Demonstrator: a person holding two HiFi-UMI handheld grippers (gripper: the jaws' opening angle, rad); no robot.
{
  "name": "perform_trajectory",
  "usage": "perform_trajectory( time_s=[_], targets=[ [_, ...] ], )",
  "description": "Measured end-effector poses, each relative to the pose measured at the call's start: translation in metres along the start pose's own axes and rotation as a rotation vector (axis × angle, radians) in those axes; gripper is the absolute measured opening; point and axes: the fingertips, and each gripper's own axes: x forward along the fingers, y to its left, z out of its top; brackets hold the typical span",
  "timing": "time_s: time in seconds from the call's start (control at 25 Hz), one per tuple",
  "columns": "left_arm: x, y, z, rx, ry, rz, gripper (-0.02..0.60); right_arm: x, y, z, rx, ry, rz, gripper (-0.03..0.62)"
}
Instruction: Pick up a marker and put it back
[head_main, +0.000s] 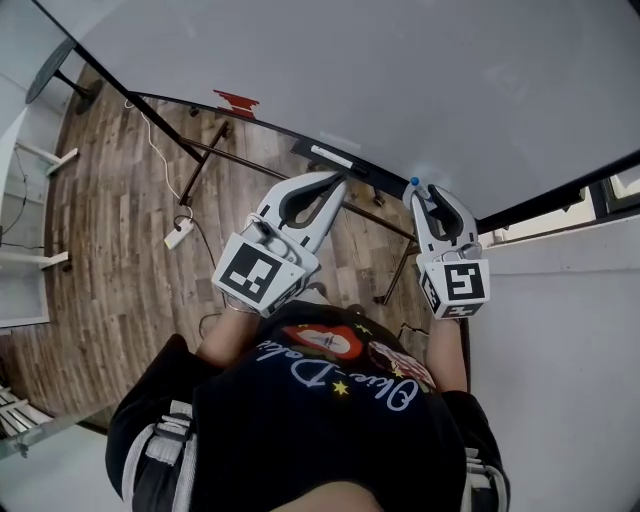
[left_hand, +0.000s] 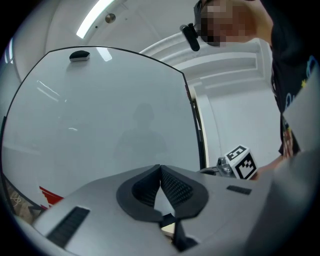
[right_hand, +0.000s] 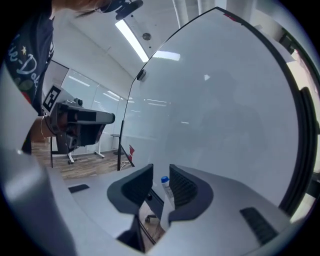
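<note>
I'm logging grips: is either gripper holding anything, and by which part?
Nothing is held. The right gripper has its jaws apart, with the blue-capped marker ungripped between them; the left gripper is shut and empty.

Pale cursive lettering across the person's black shirt (head_main: 300, 420), lower centre, upside down, too warped to read
</note>
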Motion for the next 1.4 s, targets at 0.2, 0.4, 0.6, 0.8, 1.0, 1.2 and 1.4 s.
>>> perform_trajectory(
  time_s=[0.2, 0.4, 0.6, 0.8, 1.0, 1.2, 1.4],
  targets=[
    [-0.007, 0.004, 0.003, -0.007, -0.008, 0.022, 0.003, 0.014, -0.002, -0.014, -0.059, 0.063, -0.01, 0.123],
    [-0.014, 0.008, 0.004, -0.019, -0.012, 0.039, 0.003, 0.027, -0.002, -0.032, -0.147, 0.149, -0.024, 0.13],
    [-0.019, 0.011, 0.004, -0.02, -0.008, 0.056, 0.003, 0.036, -0.004, -0.04, -0.152, 0.17, -0.03, 0.132],
    [-0.019, 0.011, 0.004, -0.017, -0.008, 0.056, 0.003, 0.038, -0.009, -0.042, -0.16, 0.178, -0.055, 0.09],
    [-0.02, 0.008, 0.004, -0.018, -0.008, 0.054, 0.003, 0.037, -0.01, -0.041, -0.158, 0.179, -0.064, 0.08],
    [-0.022, 0.008, 0.006, -0.022, -0.016, 0.052, 0.003, 0.034, -0.012, -0.035, -0.142, 0.16, -0.071, 0.066],
    [-0.024, 0.006, 0.005, -0.023, -0.019, 0.043, 0.003, 0.029, -0.01, -0.025, -0.103, 0.126, -0.07, 0.066]
  ],
)
